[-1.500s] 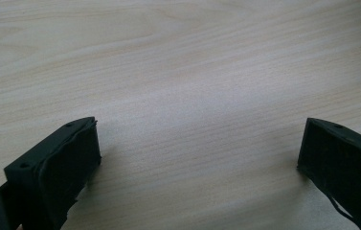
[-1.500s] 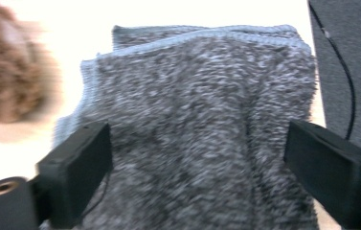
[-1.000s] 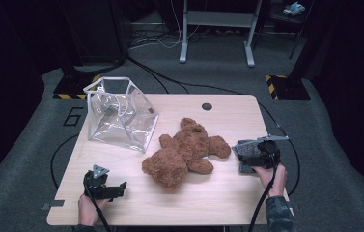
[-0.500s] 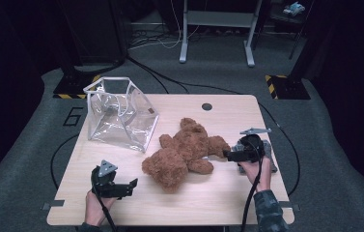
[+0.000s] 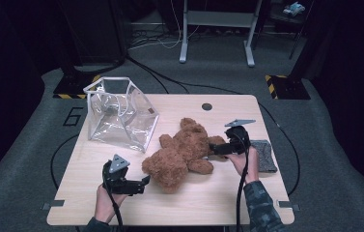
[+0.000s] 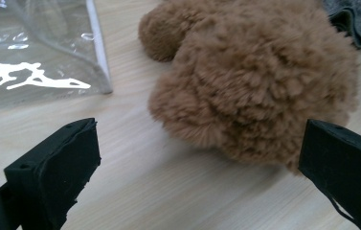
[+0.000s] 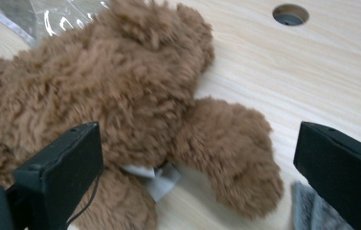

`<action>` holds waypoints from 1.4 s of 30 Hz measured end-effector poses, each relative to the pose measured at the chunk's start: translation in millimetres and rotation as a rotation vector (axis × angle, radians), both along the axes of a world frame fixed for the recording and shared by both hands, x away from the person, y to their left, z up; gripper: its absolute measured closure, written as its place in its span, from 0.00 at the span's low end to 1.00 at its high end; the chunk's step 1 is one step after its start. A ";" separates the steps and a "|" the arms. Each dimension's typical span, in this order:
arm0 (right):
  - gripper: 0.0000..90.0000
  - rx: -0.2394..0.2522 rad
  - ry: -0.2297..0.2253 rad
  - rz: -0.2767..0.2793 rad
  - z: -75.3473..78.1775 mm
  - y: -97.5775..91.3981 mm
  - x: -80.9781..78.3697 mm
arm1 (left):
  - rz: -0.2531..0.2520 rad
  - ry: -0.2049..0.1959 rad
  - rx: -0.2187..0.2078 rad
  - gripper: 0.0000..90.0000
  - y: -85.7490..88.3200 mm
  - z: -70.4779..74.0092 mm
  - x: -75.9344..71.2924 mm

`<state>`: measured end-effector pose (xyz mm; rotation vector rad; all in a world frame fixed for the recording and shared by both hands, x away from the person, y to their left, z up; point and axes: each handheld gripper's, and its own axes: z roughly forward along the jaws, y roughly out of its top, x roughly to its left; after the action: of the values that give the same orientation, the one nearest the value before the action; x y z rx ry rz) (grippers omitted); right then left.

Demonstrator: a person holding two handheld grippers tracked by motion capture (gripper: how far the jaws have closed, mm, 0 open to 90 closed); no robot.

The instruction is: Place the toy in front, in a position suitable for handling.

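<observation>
The brown teddy bear (image 5: 182, 153) lies flat near the middle of the wooden table (image 5: 228, 203), its big round head toward six o'clock in the high view and its limbs spread toward twelve and three. In my judgement the step in hand is the approach for a two-sided grasp: both grippers are closing in on the bear and neither has hold of it.

The right gripper (image 5: 217, 149) comes in from three o'clock, its jaws spread wide and level with the bear's limb (image 7: 233, 151); in the right gripper view that limb sits between the jaws with bare wood on either side, and a small white tag (image 7: 153, 178) shows beside it. The left gripper (image 5: 143, 182) sits at about seven o'clock from the bear, jaws also wide apart, with the head (image 6: 259, 81) ahead of them and not yet between them.

Next, I judge, each gripper must ease forward until plush fills the gap, then close (soft pile compresses, so a deep bite seems wiser than a fingertip pinch).

A clear plastic bag (image 5: 119, 113) with a white rim stands open at ten o'clock from the bear; nothing can be seen inside it. A grey cloth (image 5: 265, 155) lies at three o'clock, just beyond the right hand.
</observation>
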<state>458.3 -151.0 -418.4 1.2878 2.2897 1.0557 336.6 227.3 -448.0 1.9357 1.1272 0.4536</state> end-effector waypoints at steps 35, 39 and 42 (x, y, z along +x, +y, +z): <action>0.94 -0.016 0.034 0.135 -4.7 62.3 52.0 | -0.126 -0.038 0.014 0.83 -33.6 -16.8 16.3; 0.95 -0.030 0.005 0.115 -4.7 64.6 49.2 | -0.113 -0.048 0.019 0.94 -32.5 -17.9 16.7; 0.95 -0.032 0.002 0.106 -3.5 65.3 47.5 | -0.087 -0.048 0.033 0.81 -32.2 -15.3 15.5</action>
<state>505.8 -85.8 -421.9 1.1664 2.3895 1.0472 352.1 195.2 -463.3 1.9832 1.0071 0.4713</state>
